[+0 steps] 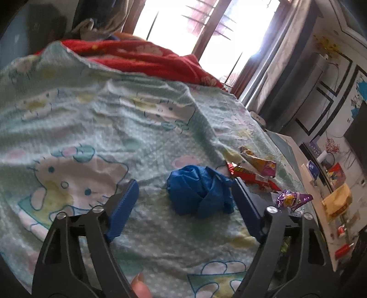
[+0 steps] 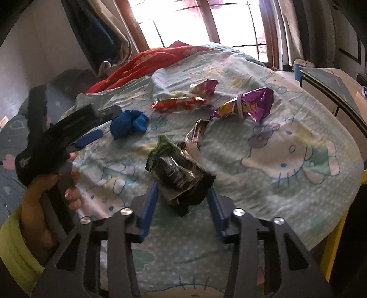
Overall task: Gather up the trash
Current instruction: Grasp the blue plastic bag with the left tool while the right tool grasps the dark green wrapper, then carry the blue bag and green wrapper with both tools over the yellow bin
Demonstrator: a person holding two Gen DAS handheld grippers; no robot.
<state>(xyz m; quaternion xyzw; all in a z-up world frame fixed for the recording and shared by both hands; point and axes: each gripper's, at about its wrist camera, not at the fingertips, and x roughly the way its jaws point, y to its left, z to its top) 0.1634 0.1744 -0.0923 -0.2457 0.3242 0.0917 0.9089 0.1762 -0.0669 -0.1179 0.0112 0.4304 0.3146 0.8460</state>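
Covering the bed [image 1: 96, 128] by a bright window [image 2: 183, 20] is a rumpled cartoon-cat sheet strewn with wrappers. The left tongs [image 1: 183, 194] tilt down, spread apart around a crumpled blue bag [image 1: 199, 192] without clamping it. The right tongs [image 2: 183, 194] bracket a dark crumpled snack packet [image 2: 179, 174]; whether they pinch it I cannot tell.

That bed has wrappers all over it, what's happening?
A person is picking up trash from the bed sheet with two hand-held grippers. The right gripper has its fingers around a dark crumpled wrapper. The left gripper is open around a blue bag. Red and purple wrappers wait.
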